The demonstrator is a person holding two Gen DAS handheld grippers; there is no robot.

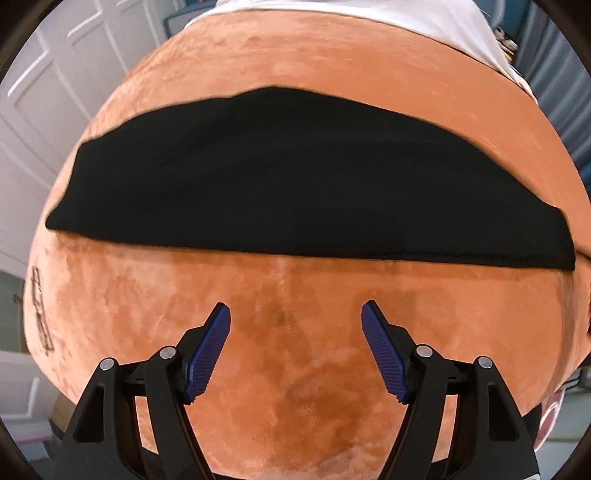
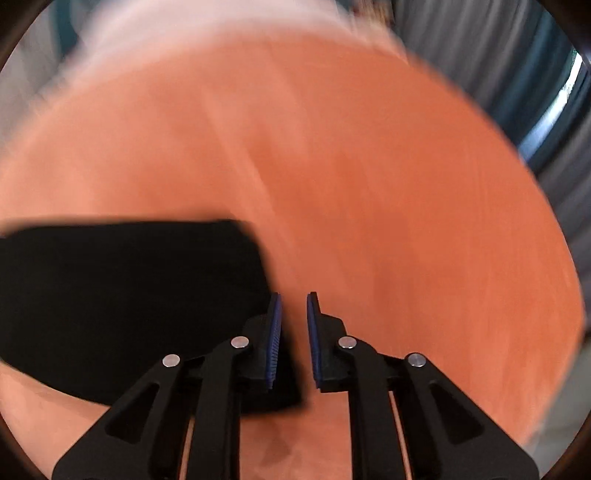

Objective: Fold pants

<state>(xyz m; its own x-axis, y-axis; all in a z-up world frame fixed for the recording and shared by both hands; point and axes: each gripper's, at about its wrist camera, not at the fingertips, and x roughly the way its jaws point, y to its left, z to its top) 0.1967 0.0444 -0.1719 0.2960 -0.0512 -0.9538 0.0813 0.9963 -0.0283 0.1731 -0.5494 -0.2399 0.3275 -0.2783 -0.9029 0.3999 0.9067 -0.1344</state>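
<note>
The black pants (image 1: 280,177) lie flat on an orange plush blanket (image 1: 295,369), already brought into one long band that runs across the left wrist view from side to side. The surface beneath looks like a bed, with white sheet (image 1: 406,18) showing past the blanket's far edge. In the right wrist view, which is smeared by motion, only the band's right-hand end shows, its corner lying just beside the claw tips.

The left claw (image 1: 295,314) hangs over bare blanket on the near side of the pants, apart from them, its blue ribbed pads (image 1: 207,354) spread wide with nothing between them. The right claw (image 2: 294,306) has its pads drawn close together with a narrow slit left; only blanket shows through that slit, so it holds nothing, though its left finger overlaps the dark cloth in the picture. Whether that finger touches the fabric I cannot tell.

The pants look soft, limp and light, a matte knit or jersey by their appearance. They should drape and sag wherever unsupported, and the stacked layers may slide over one another when lifted. The plush nap under them probably grips the bottom layer a little, which helps hold the band in place but may drag it into wrinkles.

The sensible holds are the two corners of one short end, pinching through every layer at once. The right claw would need to open before it can take its corner. Carrying that end low over the band should keep the fold square.
</note>
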